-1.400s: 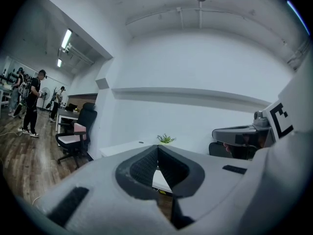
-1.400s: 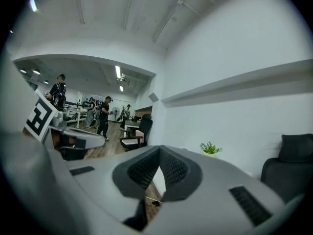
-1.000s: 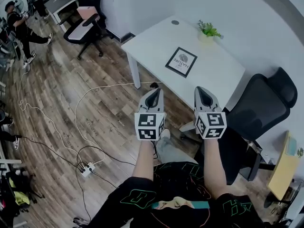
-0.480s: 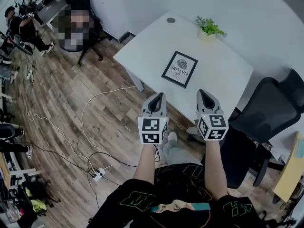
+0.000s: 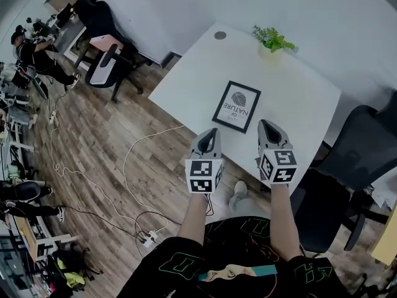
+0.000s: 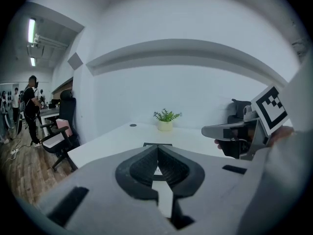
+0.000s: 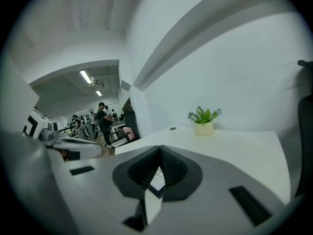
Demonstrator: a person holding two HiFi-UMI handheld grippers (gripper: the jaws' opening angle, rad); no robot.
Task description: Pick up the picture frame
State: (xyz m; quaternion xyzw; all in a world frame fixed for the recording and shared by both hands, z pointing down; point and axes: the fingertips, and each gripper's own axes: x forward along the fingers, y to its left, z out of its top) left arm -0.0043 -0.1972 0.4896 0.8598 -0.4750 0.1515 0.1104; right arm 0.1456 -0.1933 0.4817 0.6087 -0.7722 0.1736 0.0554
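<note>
White desk (image 5: 291, 98) against a pale wall. Wood-plank floor (image 5: 93, 141) lies to its left, with a white cable (image 5: 127, 160) trailing toward a power strip (image 5: 147, 237). A black office chair (image 5: 363, 151) stands at the desk's right end, and a small potted plant (image 5: 271, 41) sits near the far edge.

Picture frame (image 5: 237, 106): black border, white print, lying flat near the middle of the desk, closer to the front edge than the plant is. Neither gripper touches it.

Left gripper (image 5: 211, 133): at the desk's front edge, tip aimed toward the frame and just short of its near left corner. Jaws fully together. In the left gripper view the ribbed pads (image 6: 142, 164) meet along one seam with nothing between them, and the frame's dark edge shows beyond the tip.

Right gripper (image 5: 265, 125): beside the left one, over the desk, near the frame's near right corner but apart from it. Jaws likewise closed, pads (image 7: 144, 170) pressed against each other, nothing held.

Marker cubes on both face back toward the person.
</note>
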